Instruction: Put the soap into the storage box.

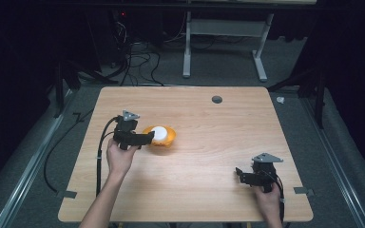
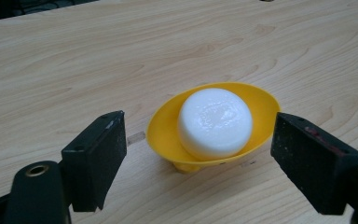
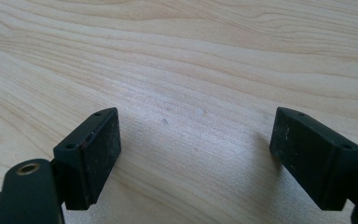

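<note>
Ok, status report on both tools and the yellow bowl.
Left tool open, straddling yellow bowl. White puck sits inside. Right tool open over bare table. Nothing in the way.

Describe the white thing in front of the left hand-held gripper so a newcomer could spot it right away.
Start at the wooden table and look left of its centre, just ahead of the open left hand-held gripper. There a shallow yellow bowl sits on the wood. Inside it rests the white puck: a smooth, round, flat-topped block, the one white item on the tabletop.
</note>
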A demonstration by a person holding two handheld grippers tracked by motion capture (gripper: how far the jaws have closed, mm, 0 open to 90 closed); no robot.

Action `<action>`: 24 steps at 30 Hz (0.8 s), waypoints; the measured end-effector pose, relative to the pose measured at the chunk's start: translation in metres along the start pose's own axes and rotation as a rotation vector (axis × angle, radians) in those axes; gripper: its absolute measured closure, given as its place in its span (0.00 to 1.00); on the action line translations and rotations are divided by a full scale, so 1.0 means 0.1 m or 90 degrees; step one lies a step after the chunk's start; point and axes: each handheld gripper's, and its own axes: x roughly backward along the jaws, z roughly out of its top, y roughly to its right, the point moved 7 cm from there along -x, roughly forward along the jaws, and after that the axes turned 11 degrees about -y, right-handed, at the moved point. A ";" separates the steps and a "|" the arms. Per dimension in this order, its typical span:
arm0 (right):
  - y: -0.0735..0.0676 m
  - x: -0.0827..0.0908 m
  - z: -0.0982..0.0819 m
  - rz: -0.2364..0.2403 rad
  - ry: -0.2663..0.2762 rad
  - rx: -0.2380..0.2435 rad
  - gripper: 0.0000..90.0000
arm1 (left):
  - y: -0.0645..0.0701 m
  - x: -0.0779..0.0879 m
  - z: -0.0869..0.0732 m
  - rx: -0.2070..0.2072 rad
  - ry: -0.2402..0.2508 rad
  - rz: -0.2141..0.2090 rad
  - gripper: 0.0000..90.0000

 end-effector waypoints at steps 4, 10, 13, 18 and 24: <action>0.00 0.00 0.00 0.000 0.000 0.000 0.19 | -0.04 0.07 -0.01 0.009 0.010 -0.001 0.21; 0.00 0.00 0.00 0.000 0.000 0.000 0.19 | -0.09 0.15 -0.05 0.017 0.019 -0.005 0.21; 0.00 0.00 0.00 0.000 0.000 0.001 0.19 | -0.10 0.17 -0.08 0.019 0.020 -0.007 0.21; 0.00 0.00 0.00 0.000 0.000 0.001 0.19 | -0.14 0.19 -0.13 0.021 0.022 0.002 0.21; 0.00 0.00 0.00 -0.001 0.000 0.001 0.19 | -0.17 0.22 -0.20 0.028 0.022 0.002 0.21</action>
